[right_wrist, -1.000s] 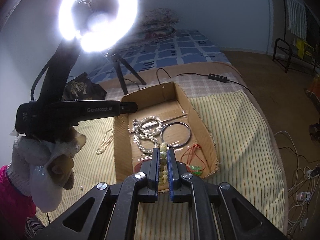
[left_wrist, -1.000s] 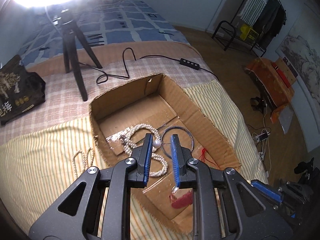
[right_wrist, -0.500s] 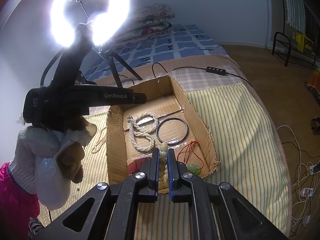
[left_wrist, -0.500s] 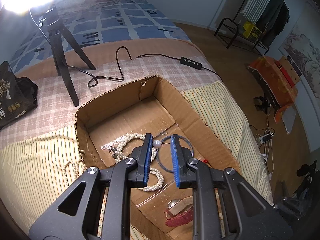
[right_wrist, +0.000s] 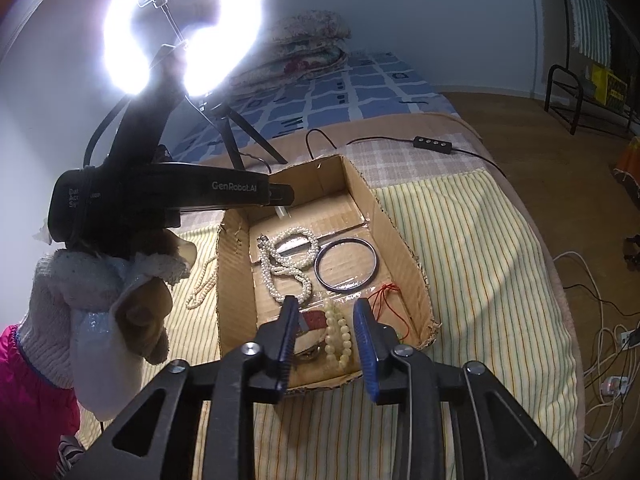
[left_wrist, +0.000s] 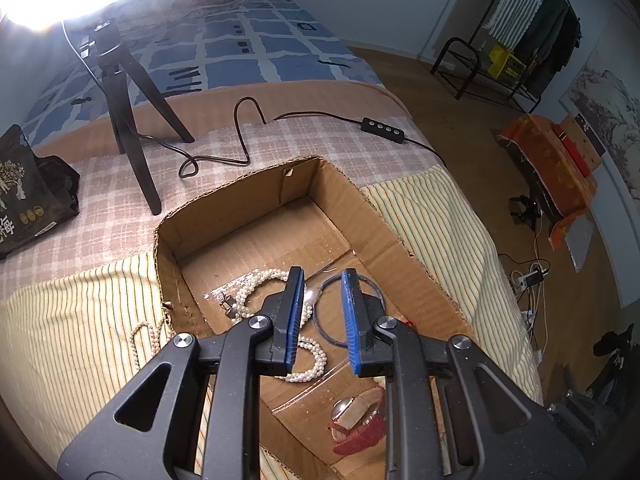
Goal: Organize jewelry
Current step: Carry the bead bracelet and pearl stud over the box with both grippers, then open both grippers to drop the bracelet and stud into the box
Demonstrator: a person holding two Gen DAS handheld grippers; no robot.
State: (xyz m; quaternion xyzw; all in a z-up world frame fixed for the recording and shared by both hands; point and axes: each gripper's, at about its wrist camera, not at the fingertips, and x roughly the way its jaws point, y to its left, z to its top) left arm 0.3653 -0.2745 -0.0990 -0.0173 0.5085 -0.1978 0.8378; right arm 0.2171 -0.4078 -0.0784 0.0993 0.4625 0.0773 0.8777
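Note:
A cardboard box [left_wrist: 352,196] [right_wrist: 396,228] lies open on the striped bed cover. Inside are a white pearl necklace [right_wrist: 286,264] [left_wrist: 308,356], a dark bangle [right_wrist: 346,264] [left_wrist: 326,330], a red string pendant [right_wrist: 386,300], a red-strap watch [left_wrist: 356,432] [right_wrist: 314,320] and a pale green bead bracelet [right_wrist: 340,338]. My right gripper [right_wrist: 324,336] is open above the bead bracelet at the box's near end. My left gripper [left_wrist: 320,312] is open and empty above the pearls. Another pearl strand [left_wrist: 140,344] [right_wrist: 202,284] lies outside the box on the left.
A ring light on a black tripod [left_wrist: 132,120] [right_wrist: 182,36] stands behind the box, its cable and switch [left_wrist: 382,130] trailing across the bed. A black bag [left_wrist: 28,188] lies far left. The bed edge drops to the floor with cables on the right [right_wrist: 600,340].
My right gripper was shut on the bead bracelet; it has opened and the bracelet now lies in the box's near end. My left gripper has moved forward over the box.

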